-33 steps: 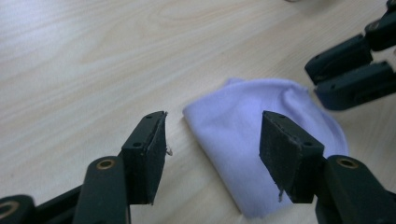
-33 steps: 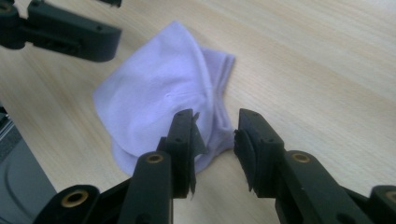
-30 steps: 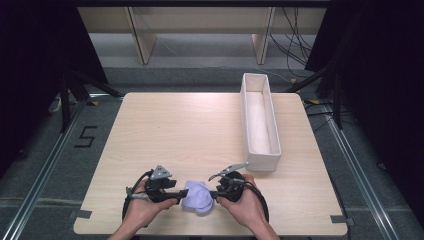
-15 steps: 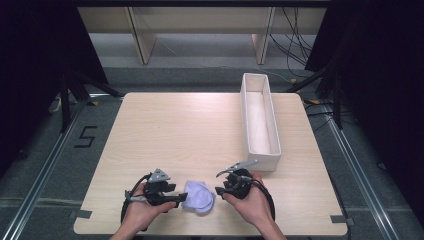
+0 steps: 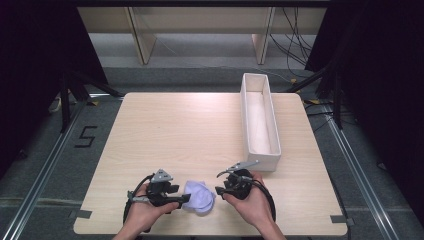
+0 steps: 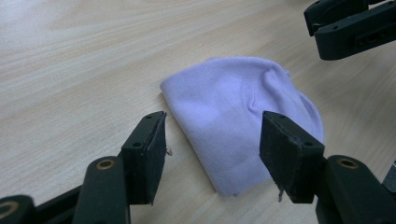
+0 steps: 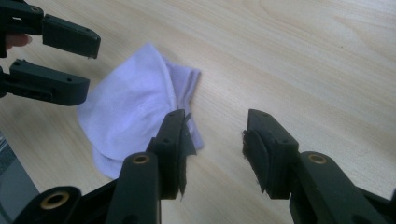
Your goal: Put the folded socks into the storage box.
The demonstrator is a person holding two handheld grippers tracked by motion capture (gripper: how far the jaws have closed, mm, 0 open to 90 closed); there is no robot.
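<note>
A folded pale lilac cloth [image 5: 199, 195] lies flat on the wooden table [image 5: 200, 130] near its front edge, between the two grippers. My left gripper [image 5: 184, 199] sits at the cloth's left side, open, its jaws straddling the near corner of the cloth [image 6: 238, 126] without closing on it. My right gripper [image 5: 219, 190] is just right of the cloth, open with bare table between its jaws; the cloth [image 7: 135, 112] lies to the left of its left jaw. The left gripper's jaws [image 7: 70, 63] appear beyond the cloth in the right gripper view.
A long white open box [image 5: 260, 120] stands on the right part of the table, running front to back, its near end close to my right gripper. Shelving legs and cables sit beyond the table's far edge.
The right gripper has let go of the cloth and drawn back to the right. The cloth now lies flatter on the table, and the left gripper stays beside it.
</note>
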